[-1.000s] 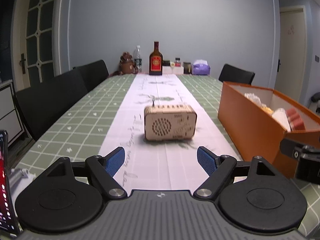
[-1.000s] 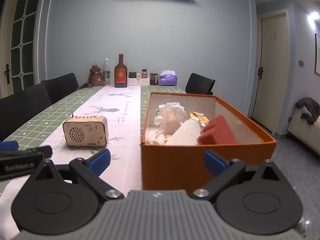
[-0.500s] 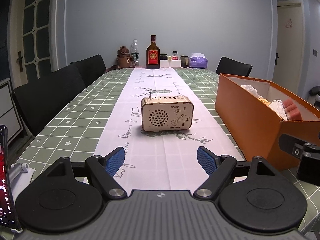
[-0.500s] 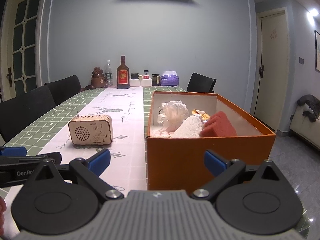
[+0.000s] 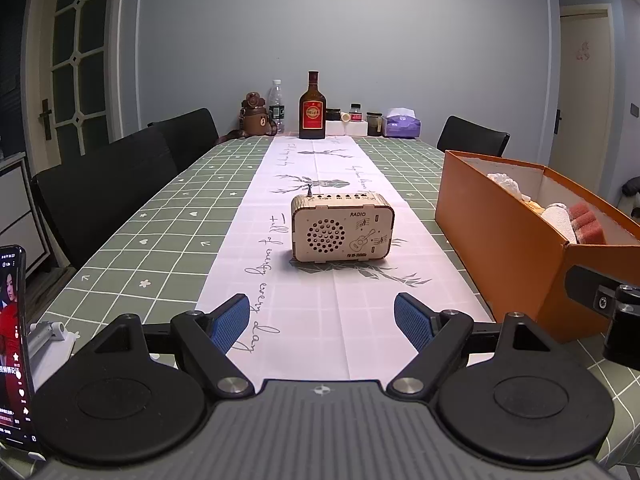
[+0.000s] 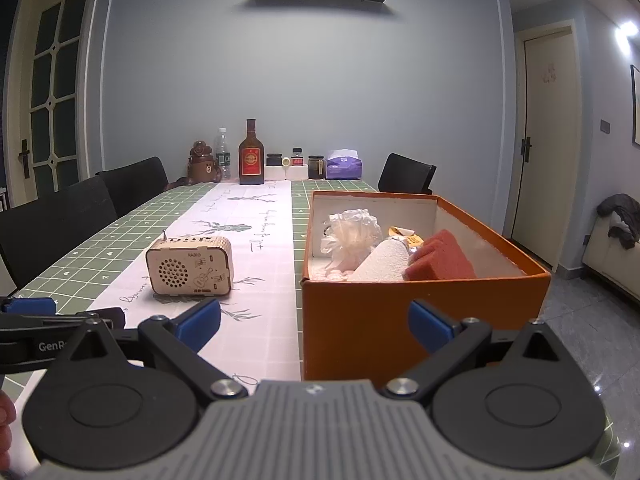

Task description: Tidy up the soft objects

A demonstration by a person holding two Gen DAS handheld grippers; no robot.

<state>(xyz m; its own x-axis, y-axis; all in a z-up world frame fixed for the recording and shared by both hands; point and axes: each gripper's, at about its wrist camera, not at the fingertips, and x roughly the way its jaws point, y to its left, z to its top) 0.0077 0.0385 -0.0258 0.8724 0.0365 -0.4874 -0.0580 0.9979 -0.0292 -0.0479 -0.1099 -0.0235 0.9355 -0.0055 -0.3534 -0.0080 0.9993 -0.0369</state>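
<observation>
- Running down the middle of the bench [image 5: 160, 216], a white runner [image 5: 320, 312] lies bare between the near edge and the radio [image 5: 342, 227].
- The box [image 6: 420, 316], orange, stands at the bench's right edge near the near corner, apart from the radio, with a strip of runner and green cloth between them.
- Inside the box: a white mesh puff [image 6: 354, 234] toward the far wall, a white roll [image 6: 382, 262] and a red sponge [image 6: 442, 260] leaning against each other nearer the front wall.
- Bottles [image 5: 312, 108], jars and a tissue pack [image 5: 401, 126] line the far edge; black chairs [image 5: 104, 192] stand along the left edge and one at the far right corner.
- A phone [image 5: 14, 348] stands at the near left corner.
- Grey walls, a glazed door at left, a plain door at right.
- The left gripper [image 5: 320, 322] is spread wide over the runner, holding nothing.
- The right gripper [image 6: 314, 322] is spread wide before the box's front wall, touching nothing.
</observation>
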